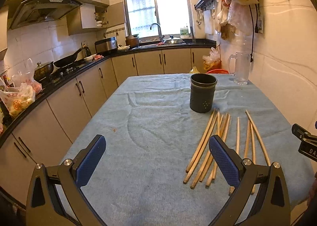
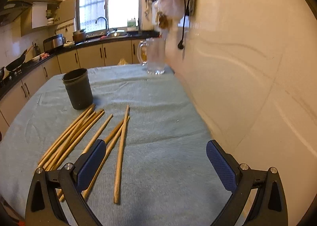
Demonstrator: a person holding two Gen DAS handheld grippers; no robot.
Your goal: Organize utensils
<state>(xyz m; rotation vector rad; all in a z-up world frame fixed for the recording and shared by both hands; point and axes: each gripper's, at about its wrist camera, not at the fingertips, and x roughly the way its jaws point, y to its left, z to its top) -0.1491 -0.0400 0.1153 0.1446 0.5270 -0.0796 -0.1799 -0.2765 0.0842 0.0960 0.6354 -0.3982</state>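
Several wooden chopsticks (image 1: 210, 142) lie loose on the blue tablecloth (image 1: 148, 126), fanned out in front of a dark grey cylindrical holder (image 1: 202, 92) that stands upright and looks empty. My left gripper (image 1: 156, 146) is open and empty, hovering left of the chopsticks; its right finger overlaps them in view. In the right wrist view the chopsticks (image 2: 79, 136) lie left of centre, the holder (image 2: 78, 88) behind them. My right gripper (image 2: 155, 152) is open and empty above the cloth, its left finger over the rightmost chopsticks. Part of it shows at the left wrist view's right edge.
A clear glass mug (image 1: 240, 68) stands at the table's far right corner, also seen in the right wrist view (image 2: 154, 56). A tiled wall (image 2: 247, 67) runs along the table's right side. Kitchen counters (image 1: 59, 79) with pots and bags run along the left.
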